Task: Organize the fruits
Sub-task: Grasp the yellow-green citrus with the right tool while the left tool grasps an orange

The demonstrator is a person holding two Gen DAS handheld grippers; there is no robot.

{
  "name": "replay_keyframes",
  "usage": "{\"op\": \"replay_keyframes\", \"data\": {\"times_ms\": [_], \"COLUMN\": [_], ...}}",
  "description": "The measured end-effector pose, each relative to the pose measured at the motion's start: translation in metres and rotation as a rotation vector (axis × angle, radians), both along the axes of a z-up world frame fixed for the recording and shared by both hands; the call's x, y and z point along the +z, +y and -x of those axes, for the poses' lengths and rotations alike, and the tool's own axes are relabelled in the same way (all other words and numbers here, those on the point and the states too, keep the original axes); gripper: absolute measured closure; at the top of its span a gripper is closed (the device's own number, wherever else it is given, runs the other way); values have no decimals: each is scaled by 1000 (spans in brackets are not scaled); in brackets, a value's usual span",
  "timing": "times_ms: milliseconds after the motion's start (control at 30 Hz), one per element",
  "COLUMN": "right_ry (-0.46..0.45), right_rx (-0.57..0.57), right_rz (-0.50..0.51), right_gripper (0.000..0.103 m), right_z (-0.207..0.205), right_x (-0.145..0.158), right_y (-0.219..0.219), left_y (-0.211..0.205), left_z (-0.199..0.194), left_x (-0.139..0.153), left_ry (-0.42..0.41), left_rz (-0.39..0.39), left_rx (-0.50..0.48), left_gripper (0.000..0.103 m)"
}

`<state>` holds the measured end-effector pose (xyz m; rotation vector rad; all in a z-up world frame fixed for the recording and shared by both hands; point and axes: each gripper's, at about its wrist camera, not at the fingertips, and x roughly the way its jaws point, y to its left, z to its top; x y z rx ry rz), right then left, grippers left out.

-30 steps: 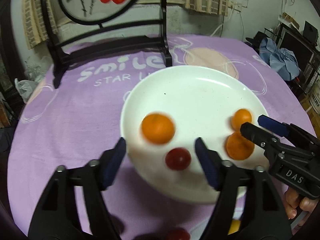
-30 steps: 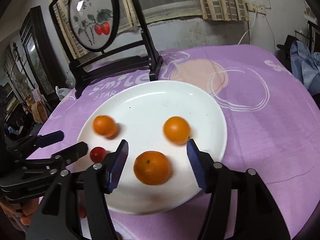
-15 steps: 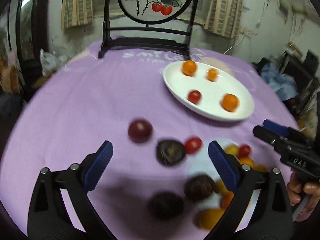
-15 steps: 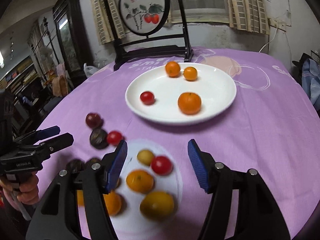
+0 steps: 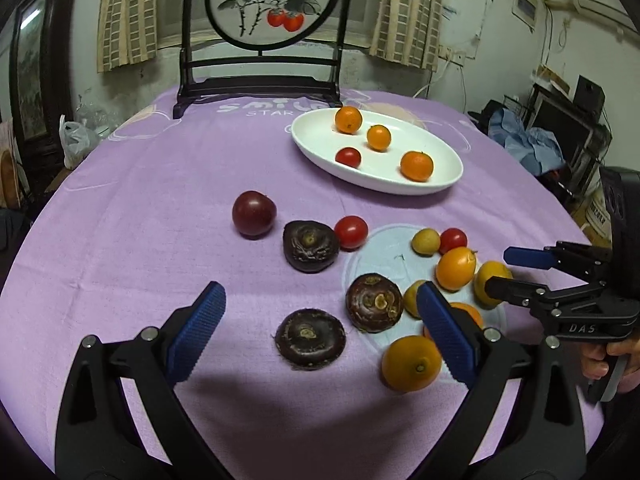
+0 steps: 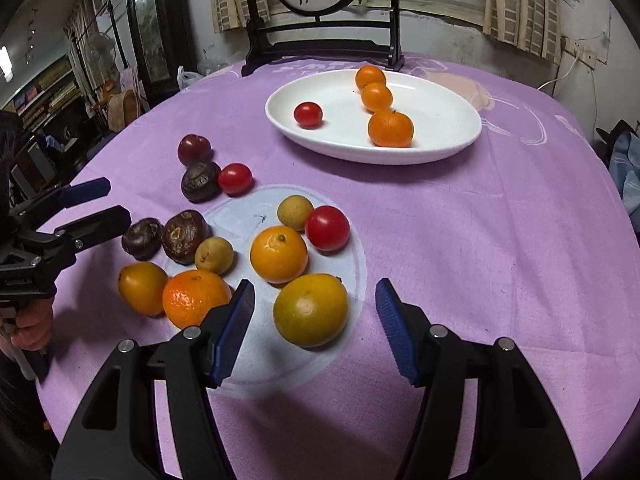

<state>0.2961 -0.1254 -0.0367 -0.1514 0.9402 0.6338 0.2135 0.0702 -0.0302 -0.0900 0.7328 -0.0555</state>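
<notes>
The white plate (image 6: 460, 136) sits on the purple-clothed worktop (image 6: 480, 240), in front of a dark wooden screen stand (image 5: 260, 88). On the plate lie three oranges and one red tomato (image 6: 308, 115); the largest orange (image 6: 390, 128) is nearest the plate's front rim.

The remaining fruit lies loose on the worktop, on the near side of the plate. Closest to the plate are a dark red plum (image 5: 254, 213), a red cherry tomato (image 5: 351, 232) and a wrinkled dark fruit (image 5: 311, 245), the last two touching. Farther from the plate, on a pale round patch of the cloth (image 6: 344, 320), are a second red tomato (image 6: 327, 227), an orange (image 6: 279, 254) and a yellow-green citrus (image 6: 311, 309), with two more dark fruits and several small yellow and orange ones beside them.

The left gripper (image 5: 320, 332) hovers above the worktop, well short of the plate, its blue-padded fingers (image 5: 196, 332) spread wide and holding nothing; a dark fruit (image 5: 310, 338) lies between them. The right gripper (image 6: 314, 330) is likewise wide open and empty, with the yellow-green citrus just ahead between its fingers (image 6: 394, 330).
</notes>
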Motion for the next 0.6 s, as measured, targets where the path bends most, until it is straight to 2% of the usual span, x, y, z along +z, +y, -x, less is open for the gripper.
{"op": "replay_keyframes", "data": {"times_ms": [267, 333, 467, 600], "right_ry": [12, 16, -9, -1], "right_rx": [13, 20, -13, -63], "right_rz": [47, 49, 27, -22], "right_gripper": [54, 63, 64, 64], "right_z": [-1, -2, -3, -10], "right_x": [-12, -15, -9, -4], "right_y": [6, 6, 0, -13], "left_y": [0, 1, 2, -12], "left_z": [1, 2, 3, 9], "left_x": [1, 2, 1, -1], "left_ry": [-7, -8, -2, 42], "left_rz": [3, 14, 29, 74], "left_rx": [-12, -14, -22, -211], "left_gripper": [5, 5, 5, 6]}}
